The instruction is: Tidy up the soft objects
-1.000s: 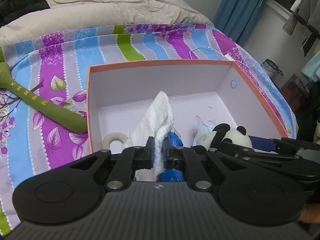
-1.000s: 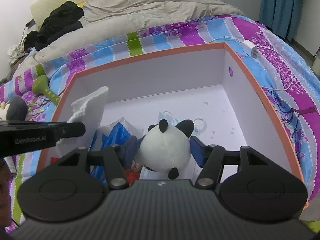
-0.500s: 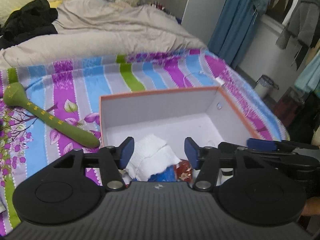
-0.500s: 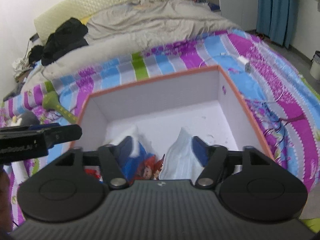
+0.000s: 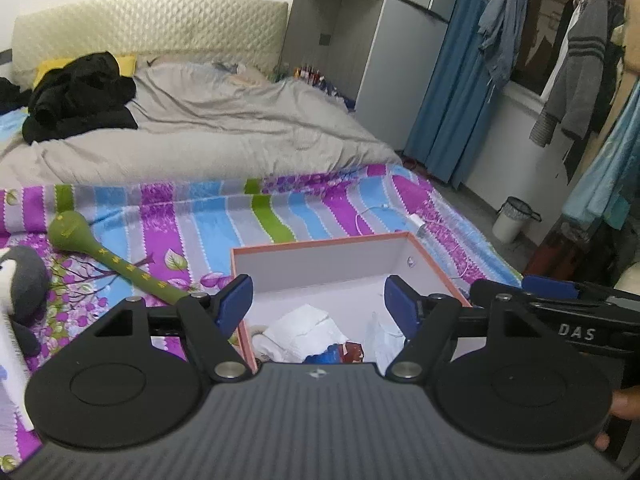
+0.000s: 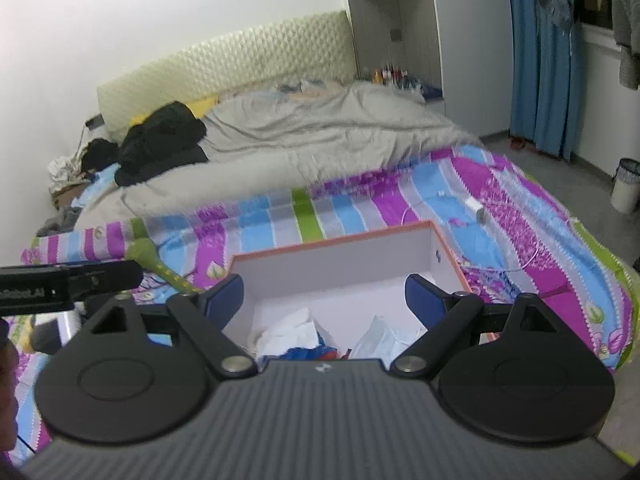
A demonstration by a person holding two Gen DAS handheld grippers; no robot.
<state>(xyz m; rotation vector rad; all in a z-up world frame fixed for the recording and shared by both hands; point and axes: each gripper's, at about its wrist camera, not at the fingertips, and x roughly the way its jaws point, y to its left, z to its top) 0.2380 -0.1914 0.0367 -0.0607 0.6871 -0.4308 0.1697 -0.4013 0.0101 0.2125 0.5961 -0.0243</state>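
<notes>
Both tools have just been opening, and nothing sits between the blue pads of either.

Left tool: jaws wide, empty. The white cloth lies crumpled inside the box, just below and ahead of the pads. A second ago the same jaws were pinched on that cloth, held upright over the box.

Right tool: jaws wide, empty. A pale face mask lies in the box below its right pad, with a blue and red item beside it. A second ago a panda plush sat between these pads; it is not visible now, presumably in the near end of the box, hidden under the tool body. Cannot confirm.

Both views now take in far more of the bed and room than a second ago, with the box smaller and lower in frame: both tools have pulled up and back from it.

Reading: one drop each is complete. Still outside the box, left of the left tool on the striped sheet: a green stick-shaped plush and a grey plush at the frame edge. Judged next pickups.
</notes>
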